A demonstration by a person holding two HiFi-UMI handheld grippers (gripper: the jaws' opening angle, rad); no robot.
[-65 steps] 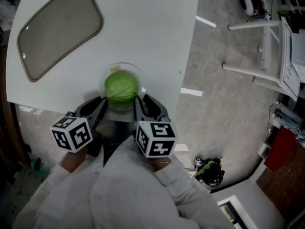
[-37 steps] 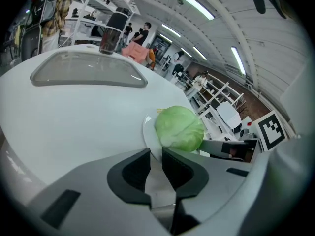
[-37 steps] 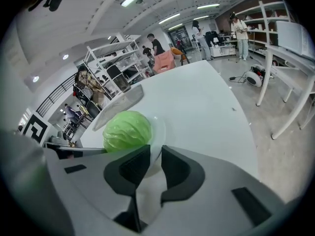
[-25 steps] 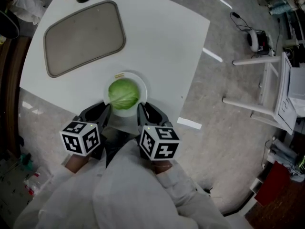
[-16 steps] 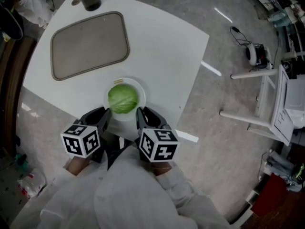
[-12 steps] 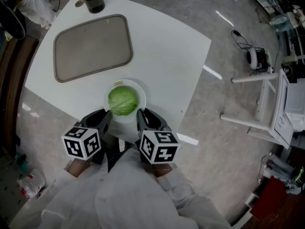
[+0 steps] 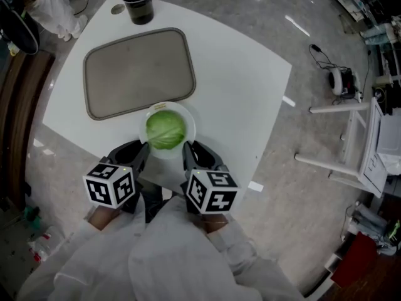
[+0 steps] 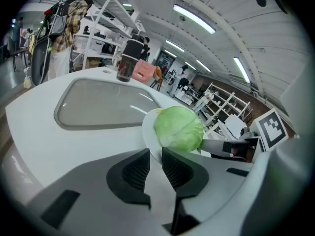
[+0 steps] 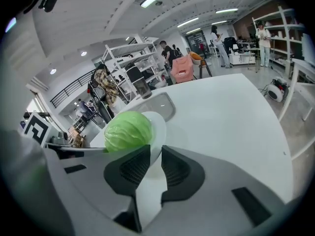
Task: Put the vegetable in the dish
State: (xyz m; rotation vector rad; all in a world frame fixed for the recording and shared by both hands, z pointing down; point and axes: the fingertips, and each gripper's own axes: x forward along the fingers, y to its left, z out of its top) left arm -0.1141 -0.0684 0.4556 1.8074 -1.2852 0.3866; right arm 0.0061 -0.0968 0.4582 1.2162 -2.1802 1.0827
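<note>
Well, the cabbage [image 7: 165, 130] already sits in the white dish [image 7: 188, 119], just beyond both sets of jaws. The left gripper [image 8: 153, 156] is pinched nearly closed on the dish's near rim, and the right gripper [image 9: 155, 154] clamps that rim the same way alongside. By my read, the loaded dish is the job now: keep it level over the table [image 7: 244, 80], settle it, then release both jaws.

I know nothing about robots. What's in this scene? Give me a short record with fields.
vegetable: green cabbage, on the plate
plate: white, next to the tray
left gripper: jaws closed on plate rim
right gripper: jaws closed on plate rim
cup: dark, at the table's far edge
</note>
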